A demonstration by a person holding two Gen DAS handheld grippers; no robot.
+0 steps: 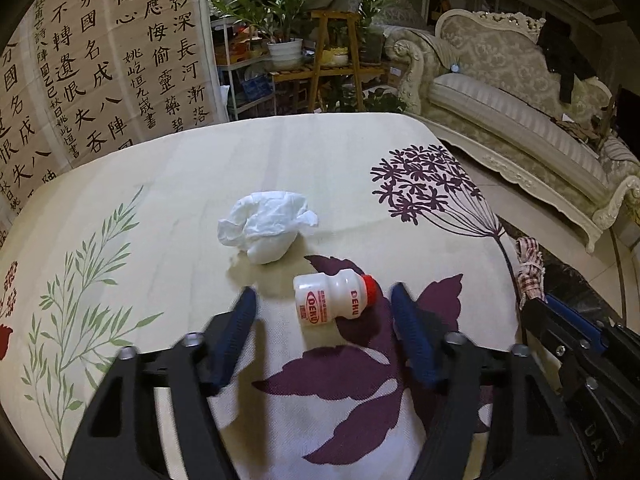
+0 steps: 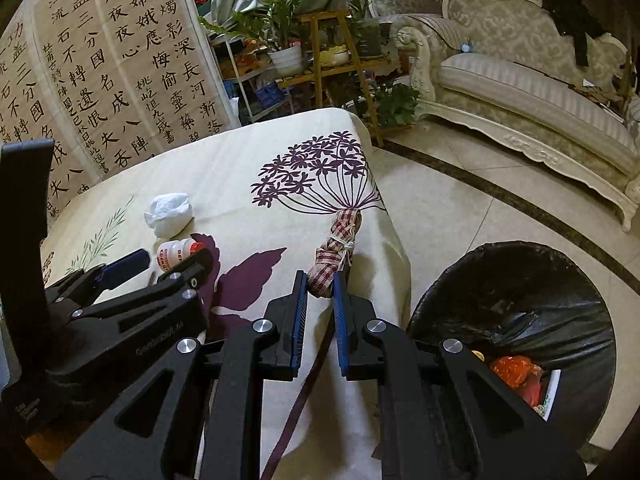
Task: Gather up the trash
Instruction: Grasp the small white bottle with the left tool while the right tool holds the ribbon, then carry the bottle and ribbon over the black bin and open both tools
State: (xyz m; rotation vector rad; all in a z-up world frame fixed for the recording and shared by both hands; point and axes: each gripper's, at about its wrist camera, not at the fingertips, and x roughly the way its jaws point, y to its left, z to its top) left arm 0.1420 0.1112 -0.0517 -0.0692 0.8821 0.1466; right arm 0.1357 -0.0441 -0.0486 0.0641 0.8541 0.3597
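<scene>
A small white bottle (image 1: pixel 332 298) with a red cap lies on its side on the flowered tablecloth (image 1: pixel 180 184). My left gripper (image 1: pixel 322 294) is open, its blue fingers either side of the bottle, not touching it. A crumpled white tissue (image 1: pixel 266 226) lies just beyond. My right gripper (image 2: pixel 320 282) is shut on a rolled red-checked cloth bundle (image 2: pixel 334 254) at the table's right edge. The bottle (image 2: pixel 176 254) and tissue (image 2: pixel 170 214) also show in the right wrist view, behind the left gripper (image 2: pixel 168 258).
A bin lined with a black bag (image 2: pixel 516 292) stands on the tiled floor right of the table, with red and white trash inside. A cream sofa (image 1: pixel 516 112), a plant stand (image 1: pixel 336 56) and a calligraphy screen (image 1: pixel 100 60) lie beyond the table.
</scene>
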